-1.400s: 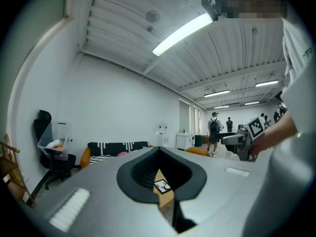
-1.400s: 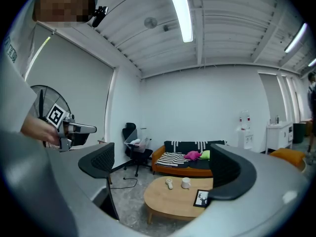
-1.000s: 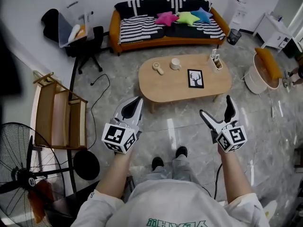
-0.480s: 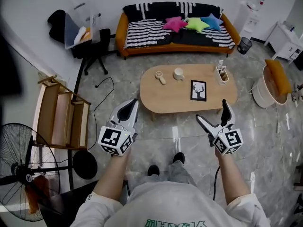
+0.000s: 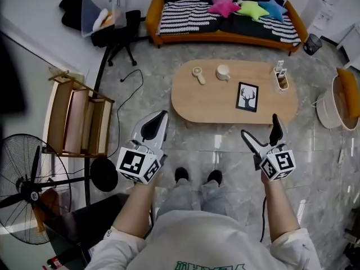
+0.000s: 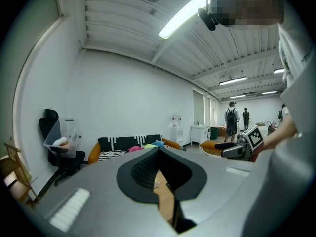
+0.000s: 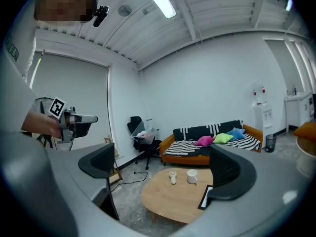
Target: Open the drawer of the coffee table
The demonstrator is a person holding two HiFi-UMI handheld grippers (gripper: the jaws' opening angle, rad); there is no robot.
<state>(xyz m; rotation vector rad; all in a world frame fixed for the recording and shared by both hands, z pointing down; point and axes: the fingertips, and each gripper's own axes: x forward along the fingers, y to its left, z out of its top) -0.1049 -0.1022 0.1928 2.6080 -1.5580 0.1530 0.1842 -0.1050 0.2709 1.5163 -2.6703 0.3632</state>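
The oval wooden coffee table (image 5: 214, 99) stands on the floor ahead of me, with a white cup (image 5: 223, 72), a small hand mirror (image 5: 198, 75), a framed deer picture (image 5: 247, 97) and a holder (image 5: 281, 79) on top. No drawer front shows in any view. My left gripper (image 5: 159, 118) hovers shut and empty off the table's near left end. My right gripper (image 5: 261, 129) is open and empty, just short of the near right edge. In the right gripper view the table (image 7: 170, 201) lies between the spread fingers (image 7: 98, 163). The left gripper view shows only a sliver of table (image 6: 166, 204) past the shut gripper (image 6: 157, 168).
An orange sofa (image 5: 225, 18) with striped cushions stands beyond the table. A black office chair (image 5: 118, 35) is at the back left. At my left are a wooden rack (image 5: 76, 120), a floor fan (image 5: 28, 196) and a cable (image 5: 121, 111). A white tub (image 5: 337, 103) sits right.
I have stepped closer to the coffee table, so it sits lower and larger in the head view. Both grippers keep their states, the left shut and the right open.
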